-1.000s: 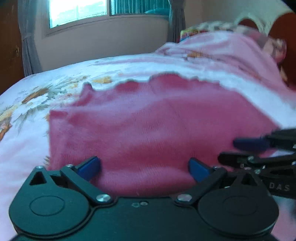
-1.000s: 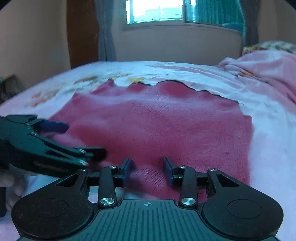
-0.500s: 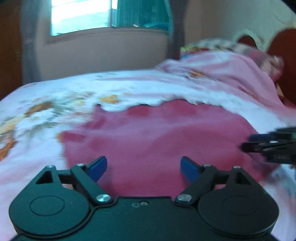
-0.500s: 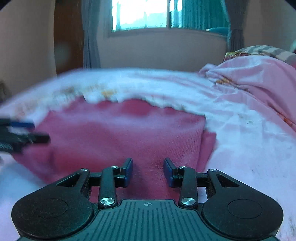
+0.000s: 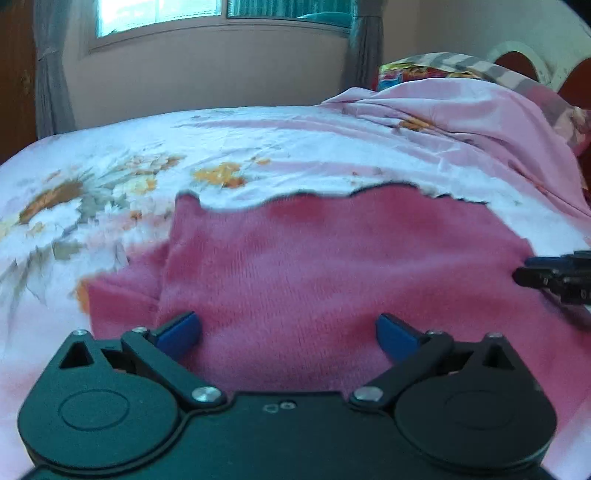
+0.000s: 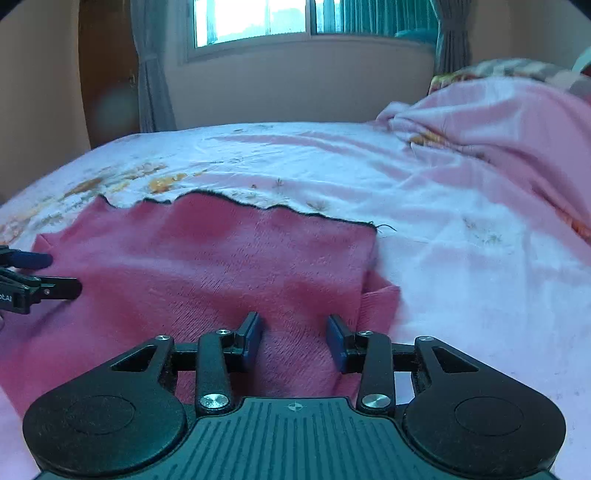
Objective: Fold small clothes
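A pink-red knitted garment (image 5: pixel 332 266) lies folded flat on the bed, with a dark wavy far edge; it also shows in the right wrist view (image 6: pixel 207 266). A lower layer sticks out at its left side (image 5: pixel 122 291) and at its right side (image 6: pixel 380 299). My left gripper (image 5: pixel 288 332) is open and empty over the garment's near left part. My right gripper (image 6: pixel 295 338) is open and empty over the near right part. Each gripper's fingers show at the edge of the other's view, the right fingers (image 5: pixel 554 280) and the left fingers (image 6: pixel 40 284).
The bed has a white and pink floral sheet (image 5: pixel 110 192). A bunched pink blanket (image 6: pixel 498 122) and pillows (image 5: pixel 443 68) lie at the right. A wall with a window (image 6: pixel 295 18) and grey curtains stands beyond the bed.
Both grippers have drawn apart and back toward the near edge. The garment's side parts now lie folded in, so it looks narrower.
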### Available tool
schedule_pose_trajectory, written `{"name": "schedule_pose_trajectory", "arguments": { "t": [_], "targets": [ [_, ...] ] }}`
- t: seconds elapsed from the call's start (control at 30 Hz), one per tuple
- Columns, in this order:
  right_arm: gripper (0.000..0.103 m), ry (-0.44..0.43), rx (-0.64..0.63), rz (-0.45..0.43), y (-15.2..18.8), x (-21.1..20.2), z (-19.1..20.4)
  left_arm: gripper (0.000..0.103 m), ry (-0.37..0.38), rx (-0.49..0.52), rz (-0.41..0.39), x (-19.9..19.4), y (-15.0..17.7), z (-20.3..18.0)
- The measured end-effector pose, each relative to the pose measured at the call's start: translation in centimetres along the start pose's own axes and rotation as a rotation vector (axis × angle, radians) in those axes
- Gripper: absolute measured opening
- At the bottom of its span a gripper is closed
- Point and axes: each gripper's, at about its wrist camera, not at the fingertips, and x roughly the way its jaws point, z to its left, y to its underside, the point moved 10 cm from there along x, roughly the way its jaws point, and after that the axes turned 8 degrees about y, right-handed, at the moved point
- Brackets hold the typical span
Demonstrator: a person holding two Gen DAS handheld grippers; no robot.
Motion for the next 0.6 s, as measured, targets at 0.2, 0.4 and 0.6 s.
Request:
{"name": "schedule_pose_trajectory", "arguments": {
  "t": [0.2, 0.4, 0.6],
  "targets": [
    [0.038, 0.001, 0.006, -0.071, -5.0, 1.8, 0.0, 0.098, -0.038, 0.001, -0.018, 3.4, -4.1, 2.0],
    [0.046, -0.002, 0.059, 0.059, -3.5, 8.2, -3.0, 0.102, -0.048, -0.148, 0.072, 7.4, -3.1, 6.8],
    [0.047, 0.033, 0.071, -0.001, -3.0, 3.3, -3.6, 0.101, -0.035, -0.107, 0.026, 1.1, -1.6, 6.8]
  ]
}}
